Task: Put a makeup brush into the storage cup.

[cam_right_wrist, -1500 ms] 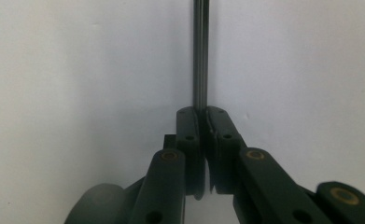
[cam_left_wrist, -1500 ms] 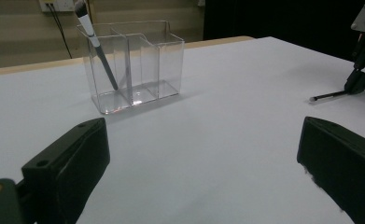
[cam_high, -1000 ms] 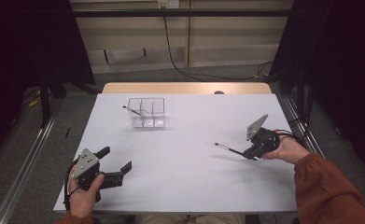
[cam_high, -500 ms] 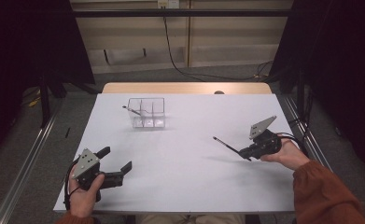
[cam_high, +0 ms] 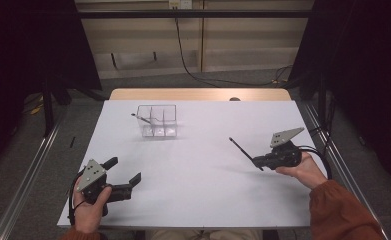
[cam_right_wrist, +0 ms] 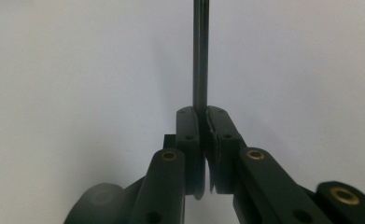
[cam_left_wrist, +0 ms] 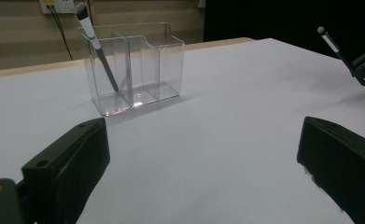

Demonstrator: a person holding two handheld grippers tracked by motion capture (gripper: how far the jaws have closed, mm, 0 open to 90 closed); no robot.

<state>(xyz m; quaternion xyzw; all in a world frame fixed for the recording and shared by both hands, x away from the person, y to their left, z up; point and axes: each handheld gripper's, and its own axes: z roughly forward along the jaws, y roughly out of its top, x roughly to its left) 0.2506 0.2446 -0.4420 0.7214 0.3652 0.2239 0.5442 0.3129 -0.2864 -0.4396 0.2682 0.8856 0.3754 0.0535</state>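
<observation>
Right hand-held gripper (cam_high: 257, 163) clamps a brush (cam_high: 243, 152) by its handle, lifted off the table (cam_high: 203, 200), well right of the organizer (cam_high: 156, 120), tip angled toward it, probably for insertion. Left hand-held gripper (cam_high: 125, 175) idles, jaws apart, near organizer's front-left. One brush (cam_left_wrist: 96, 44) already stands inside.

High view: fixed above my side, looking forward and down over the whole desk (cam_high: 198, 165), far off. Left claw (cam_left_wrist: 203, 177) view: low, near the desktop, facing the clear organizer (cam_left_wrist: 133, 65) across the desk. Right claw (cam_right_wrist: 203, 126) view: very close, aimed along its jaws at bare desktop. High and left views share the organizer (cam_high: 156, 120).
</observation>
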